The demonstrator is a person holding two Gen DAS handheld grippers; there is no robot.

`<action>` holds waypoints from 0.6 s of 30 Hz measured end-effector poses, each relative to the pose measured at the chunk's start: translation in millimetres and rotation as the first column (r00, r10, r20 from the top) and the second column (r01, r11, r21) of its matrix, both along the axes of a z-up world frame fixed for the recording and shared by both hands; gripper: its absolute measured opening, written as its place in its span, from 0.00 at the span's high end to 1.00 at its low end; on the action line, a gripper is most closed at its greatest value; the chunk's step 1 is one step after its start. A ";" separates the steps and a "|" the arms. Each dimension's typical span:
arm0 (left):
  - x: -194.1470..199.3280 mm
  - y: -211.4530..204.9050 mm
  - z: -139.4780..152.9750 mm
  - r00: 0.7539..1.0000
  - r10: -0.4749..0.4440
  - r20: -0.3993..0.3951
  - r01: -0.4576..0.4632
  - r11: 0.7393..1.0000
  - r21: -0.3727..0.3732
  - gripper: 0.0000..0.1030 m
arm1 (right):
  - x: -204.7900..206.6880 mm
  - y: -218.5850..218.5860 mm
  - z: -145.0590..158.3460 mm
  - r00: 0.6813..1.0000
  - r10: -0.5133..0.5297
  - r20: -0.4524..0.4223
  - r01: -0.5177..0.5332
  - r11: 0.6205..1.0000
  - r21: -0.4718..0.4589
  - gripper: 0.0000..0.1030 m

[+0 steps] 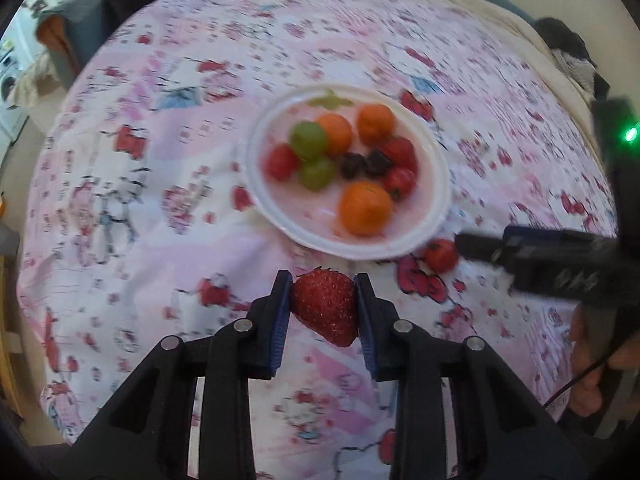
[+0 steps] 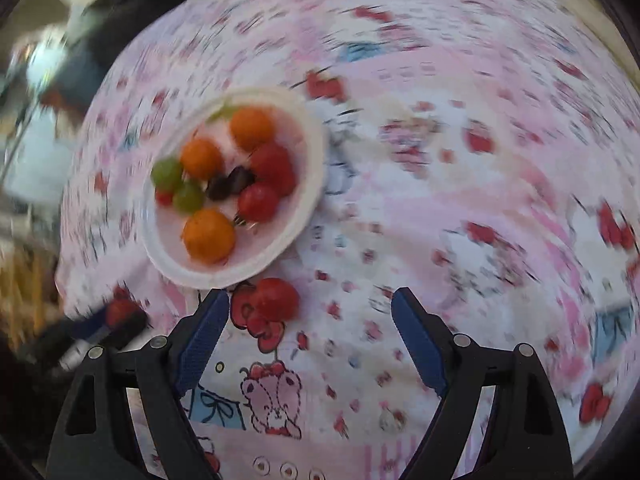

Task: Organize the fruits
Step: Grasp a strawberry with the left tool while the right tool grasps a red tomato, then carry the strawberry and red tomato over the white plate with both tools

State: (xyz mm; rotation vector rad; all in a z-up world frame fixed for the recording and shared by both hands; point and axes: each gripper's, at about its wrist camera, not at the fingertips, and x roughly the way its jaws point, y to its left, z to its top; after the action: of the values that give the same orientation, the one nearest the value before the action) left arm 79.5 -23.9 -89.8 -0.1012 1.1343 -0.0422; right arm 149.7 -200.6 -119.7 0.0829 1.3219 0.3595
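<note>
My left gripper (image 1: 323, 295) is shut on a red strawberry (image 1: 326, 307), held above the cloth just in front of a white plate (image 1: 438, 160). The plate holds oranges (image 1: 365, 208), green grapes (image 1: 309, 140), red tomatoes (image 1: 400, 180) and dark pieces (image 1: 364, 165). A loose cherry tomato (image 1: 440, 255) lies on the cloth by the plate's near right rim. My right gripper (image 2: 310, 308) is open and empty; the cherry tomato (image 2: 278, 298) sits just ahead of its left finger, below the plate (image 2: 312, 152). The right gripper also shows in the left wrist view (image 1: 536, 254).
A pink and white cartoon-print cloth (image 1: 160, 208) covers the surface. A cream blanket (image 1: 500, 12) lies along the far edge. Dark clothing (image 1: 568, 40) sits at the far right. Furniture and a room floor show past the left edge.
</note>
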 end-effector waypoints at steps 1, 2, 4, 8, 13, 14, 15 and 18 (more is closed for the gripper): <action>0.3 6.8 1.1 1.000 0.021 0.002 -0.021 1.000 -0.005 0.74 | 0.3 5.2 -4.0 1.000 0.016 -0.002 -0.016 1.000 -0.018 0.18; 0.8 12.4 1.5 0.999 0.037 -0.001 -0.037 0.999 -0.014 0.74 | 1.1 11.6 -9.6 0.999 0.036 -0.010 -0.036 0.998 -0.043 0.19; 2.5 19.6 2.4 0.998 0.063 -0.004 -0.063 0.998 -0.024 0.74 | 2.3 21.0 -16.7 0.997 0.067 -0.028 -0.068 0.995 -0.067 0.24; 6.1 26.0 3.0 0.996 0.090 0.007 -0.090 0.996 -0.010 0.74 | 2.5 36.5 -21.6 0.991 0.129 -0.022 -0.131 0.987 -0.093 0.27; 7.0 25.6 -1.0 0.996 0.093 0.003 -0.093 0.996 0.015 0.74 | 2.0 41.6 -29.0 0.988 0.152 -0.026 -0.155 0.980 -0.124 0.45; 6.8 24.2 -1.1 0.996 0.089 0.006 -0.089 0.996 0.021 0.74 | 1.8 41.3 -28.7 0.987 0.156 -0.025 -0.158 0.980 -0.125 0.50; 6.5 22.4 -1.0 0.996 0.083 0.012 -0.083 0.996 0.032 0.74 | 1.5 40.8 -28.5 0.987 0.160 -0.027 -0.163 0.979 -0.125 0.65; 6.2 18.7 -0.5 0.997 0.069 0.026 -0.070 0.996 0.059 0.74 | -0.5 37.8 -26.4 0.987 0.161 -0.027 -0.163 0.981 -0.109 0.68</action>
State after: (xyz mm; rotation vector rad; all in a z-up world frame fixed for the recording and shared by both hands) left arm 85.7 -5.3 -90.3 -0.0865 1.1063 0.0525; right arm 149.2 -162.8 -146.1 -0.1155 1.3674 0.4236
